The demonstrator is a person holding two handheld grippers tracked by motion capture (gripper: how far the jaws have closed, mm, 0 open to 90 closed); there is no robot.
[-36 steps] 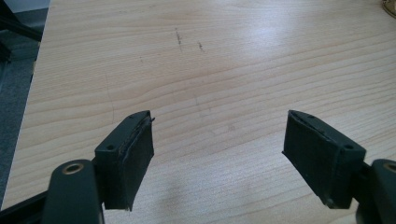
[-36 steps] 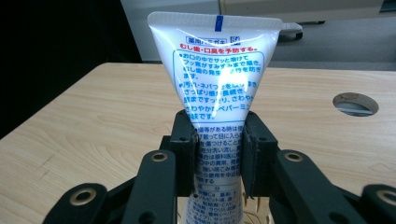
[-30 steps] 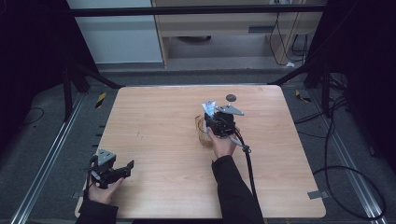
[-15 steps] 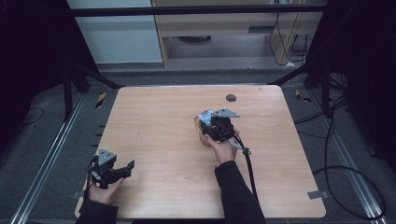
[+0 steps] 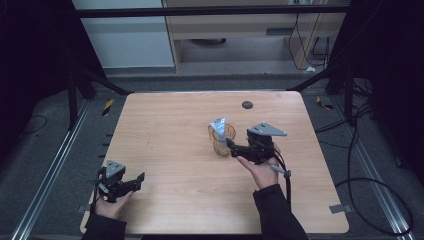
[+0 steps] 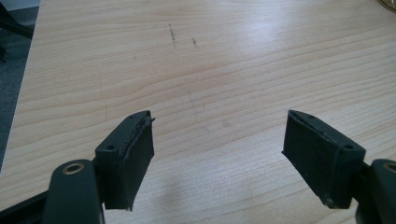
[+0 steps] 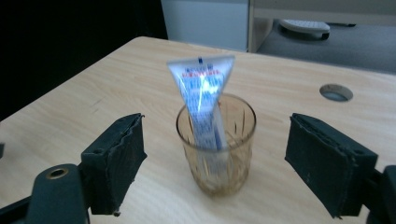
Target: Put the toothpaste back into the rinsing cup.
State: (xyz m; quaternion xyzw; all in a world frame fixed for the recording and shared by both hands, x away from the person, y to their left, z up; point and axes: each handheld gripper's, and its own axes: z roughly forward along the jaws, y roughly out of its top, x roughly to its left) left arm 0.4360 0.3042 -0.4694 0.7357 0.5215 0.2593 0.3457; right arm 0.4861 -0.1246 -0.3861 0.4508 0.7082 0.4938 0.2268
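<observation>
The left tongs (image 5: 131, 181) sit open near the table's (image 5: 170, 130) left front corner, and the right tongs (image 7: 212, 161) gape open around a glass (image 7: 216, 148) holding 1 tube (image 7: 203, 100), mid-table.

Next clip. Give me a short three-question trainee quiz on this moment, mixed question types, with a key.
1. True or false: the right hand-held gripper is shut on the amber ribbed glass tumbler.
2. Multiple choice: where is the blue-and-white squeeze tube? A) flat on the light wooden table; B) standing tilted inside the tumbler; C) held by the left hand-held gripper.
3. Short answer: what lies between the left hand-held gripper's jaws?

Key
1. False: its jaws stand open, one on each side of the tumbler, not touching it.
2. B.
3. Nothing but bare table; its jaws are wide open.
</observation>
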